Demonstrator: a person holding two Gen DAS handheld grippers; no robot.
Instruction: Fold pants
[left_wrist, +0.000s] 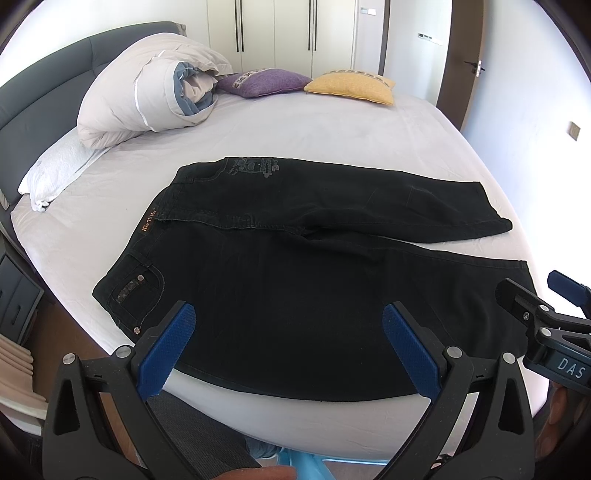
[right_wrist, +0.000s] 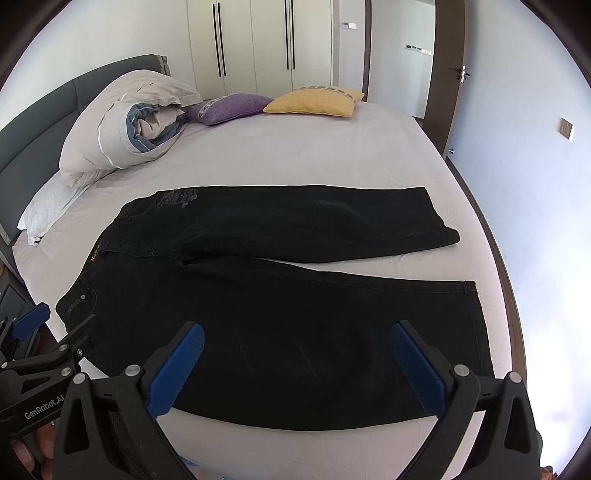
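Black pants (left_wrist: 295, 266) lie flat on the bed, waist to the left, both legs spread out to the right; they also show in the right wrist view (right_wrist: 280, 295). My left gripper (left_wrist: 288, 332) is open and empty, held above the near leg close to the waist end. My right gripper (right_wrist: 297, 354) is open and empty, held above the near leg toward the hem. The right gripper shows at the right edge of the left wrist view (left_wrist: 546, 317), and the left gripper at the left edge of the right wrist view (right_wrist: 33, 332).
The bed (left_wrist: 258, 147) has a light sheet. A rolled duvet (left_wrist: 147, 96), a white pillow (left_wrist: 59, 170), a purple cushion (left_wrist: 266, 81) and a yellow cushion (left_wrist: 351, 86) lie at the far side. A grey headboard (left_wrist: 37, 92) stands left. Wardrobe and door stand behind.
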